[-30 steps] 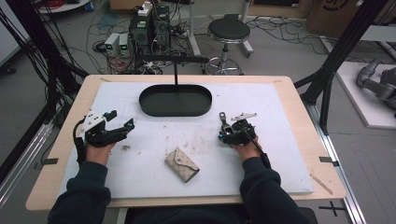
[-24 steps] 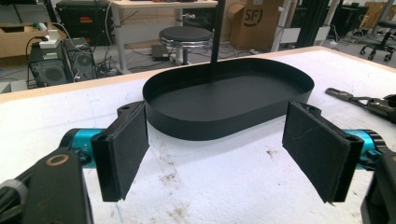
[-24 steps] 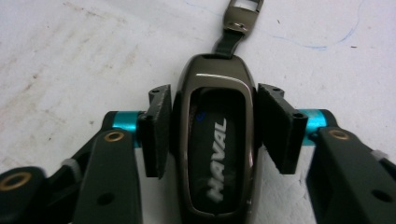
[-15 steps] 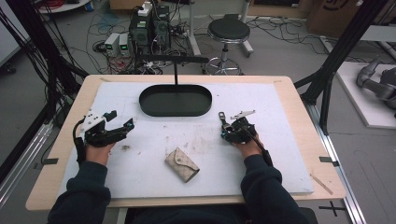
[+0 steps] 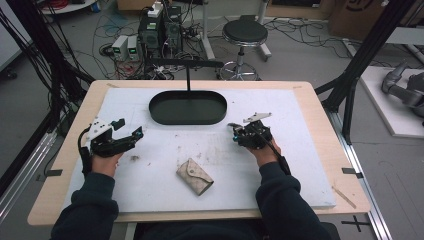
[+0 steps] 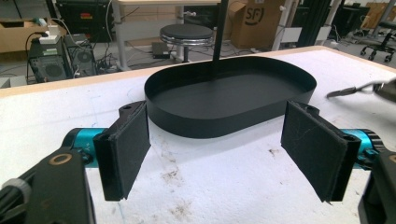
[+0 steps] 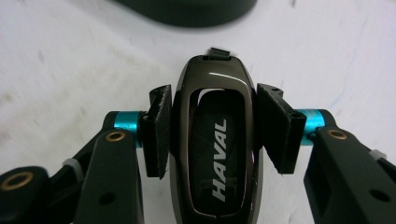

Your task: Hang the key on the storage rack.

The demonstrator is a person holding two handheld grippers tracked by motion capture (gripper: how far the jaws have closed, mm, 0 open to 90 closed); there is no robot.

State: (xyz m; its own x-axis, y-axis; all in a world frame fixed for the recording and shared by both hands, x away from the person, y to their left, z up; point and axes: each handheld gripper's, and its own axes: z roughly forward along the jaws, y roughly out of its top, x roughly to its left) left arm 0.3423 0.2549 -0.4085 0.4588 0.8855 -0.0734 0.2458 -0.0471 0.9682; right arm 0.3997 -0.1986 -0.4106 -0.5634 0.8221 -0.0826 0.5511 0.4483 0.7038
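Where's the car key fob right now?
The key fob sits clamped in the right tool, right of the pouch and near the black tray.

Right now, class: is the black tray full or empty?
Empty. The tray shows a bare black floor in the left gripper view; the key fob sits in the right gripper.

Dark navy sleeves (image 5: 95,210) cover both forearms; each black gripper (image 6: 217,154) has teal barrels, brass screws and felt-padded jaws.
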